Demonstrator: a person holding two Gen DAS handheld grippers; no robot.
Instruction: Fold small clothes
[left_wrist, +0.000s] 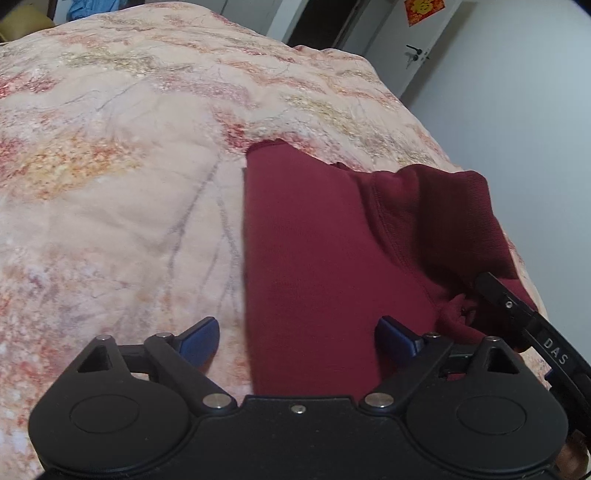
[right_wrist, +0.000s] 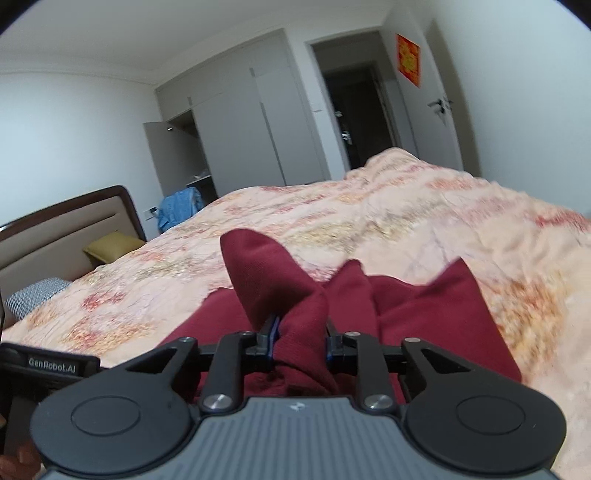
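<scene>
Maroon garment (left_wrist: 314, 236) partly folded on bed (left_wrist: 110, 184); my right tool (right_wrist: 300, 334) pinches its bunched edge, left tool (left_wrist: 295, 336) spread, folds remaining.

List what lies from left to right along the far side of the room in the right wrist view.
Headboard → yellow pillow → blue garment → open wardrobe door → dark doorway → red wall hanging → door handle.

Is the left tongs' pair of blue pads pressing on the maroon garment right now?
No, the left tongs stand wide open above the maroon garment, their blue pads apart with nothing pinched between them.
</scene>
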